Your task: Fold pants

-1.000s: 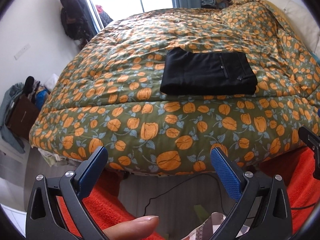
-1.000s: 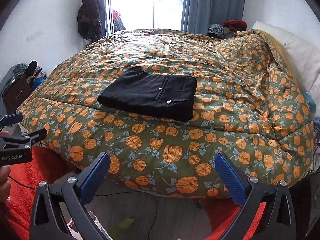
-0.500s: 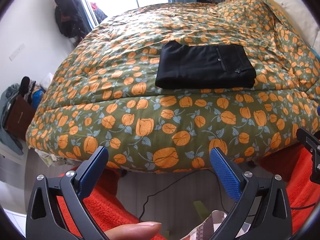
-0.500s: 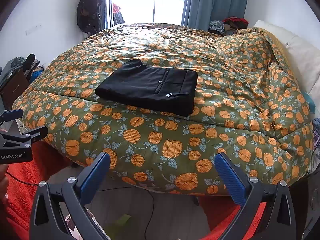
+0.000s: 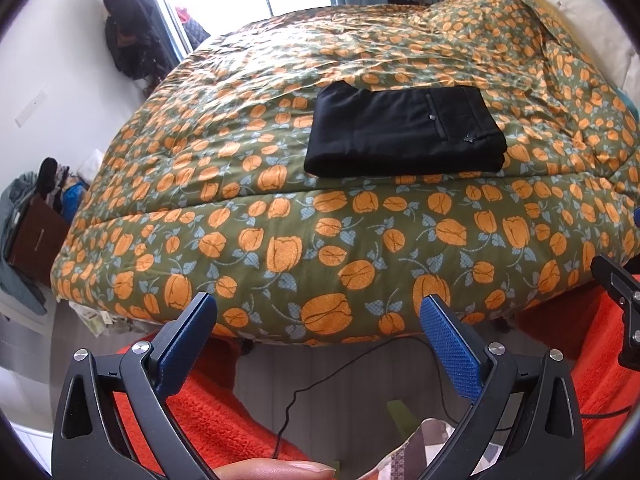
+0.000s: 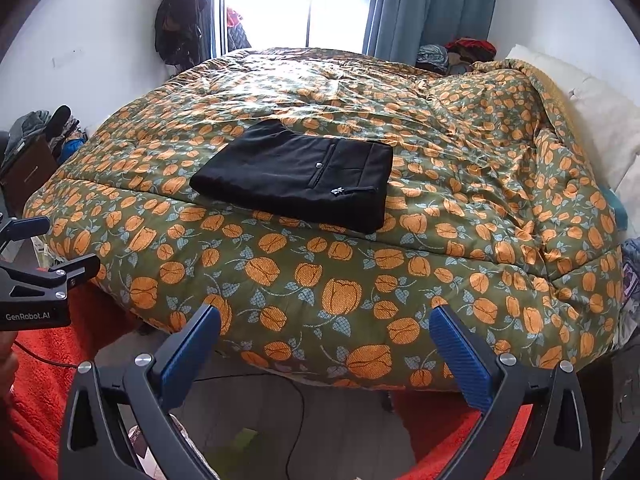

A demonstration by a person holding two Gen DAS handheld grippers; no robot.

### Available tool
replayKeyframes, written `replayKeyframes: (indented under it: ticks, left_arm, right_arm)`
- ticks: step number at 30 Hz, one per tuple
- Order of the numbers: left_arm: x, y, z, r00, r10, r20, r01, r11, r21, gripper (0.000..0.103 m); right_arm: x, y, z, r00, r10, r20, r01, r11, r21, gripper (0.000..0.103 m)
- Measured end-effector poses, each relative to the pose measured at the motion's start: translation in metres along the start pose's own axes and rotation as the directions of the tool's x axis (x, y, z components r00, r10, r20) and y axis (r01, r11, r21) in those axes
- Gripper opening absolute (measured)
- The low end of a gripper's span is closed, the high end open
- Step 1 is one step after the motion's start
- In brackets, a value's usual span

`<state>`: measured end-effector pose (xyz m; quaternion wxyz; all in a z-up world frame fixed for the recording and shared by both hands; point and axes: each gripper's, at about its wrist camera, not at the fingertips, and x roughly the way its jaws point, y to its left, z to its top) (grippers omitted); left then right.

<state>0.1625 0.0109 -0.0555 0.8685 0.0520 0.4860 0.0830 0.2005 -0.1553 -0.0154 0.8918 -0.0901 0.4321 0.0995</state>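
Note:
Black pants (image 5: 404, 134) lie folded into a flat rectangle near the front edge of the bed, on a green quilt with orange flowers (image 5: 320, 240). They also show in the right wrist view (image 6: 296, 174). My left gripper (image 5: 318, 312) is open and empty, held off the bed's front edge, well short of the pants. My right gripper (image 6: 324, 326) is open and empty too, also in front of the bed. Each gripper shows at the side of the other's view: the right one (image 5: 616, 292) and the left one (image 6: 36, 280).
An orange rug (image 5: 208, 412) and a black cable (image 5: 320, 380) lie on the grey floor below the grippers. Pillows (image 6: 600, 120) sit at the bed's right. Clothes and a bag (image 5: 32, 224) stand at the left wall. A window with blue curtains (image 6: 420, 4) is behind.
Both grippers have drifted slightly, so the bed and pants sit a little differently in view. The pants have not moved and both grippers stay open.

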Motion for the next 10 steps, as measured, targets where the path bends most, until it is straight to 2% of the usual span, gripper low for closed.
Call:
replayKeyframes:
  ticks: [5, 10]
  left_arm:
    - [-0.0005, -0.0004, 0.0001, 1.000, -0.005, 0.000, 0.005, 1.000, -0.005, 0.102]
    - [-0.0059, -0.0020, -0.0014, 0.999, 0.014, 0.038, -0.015, 1.000, 0.007, 0.102]
  right_arm:
    - [0.0000, 0.0017, -0.0013, 1.000, -0.001, -0.001, 0.001, 1.000, -0.002, 0.103]
    - [0.0000, 0.0007, -0.0024, 1.000, -0.001, 0.000, 0.001, 1.000, 0.000, 0.103]
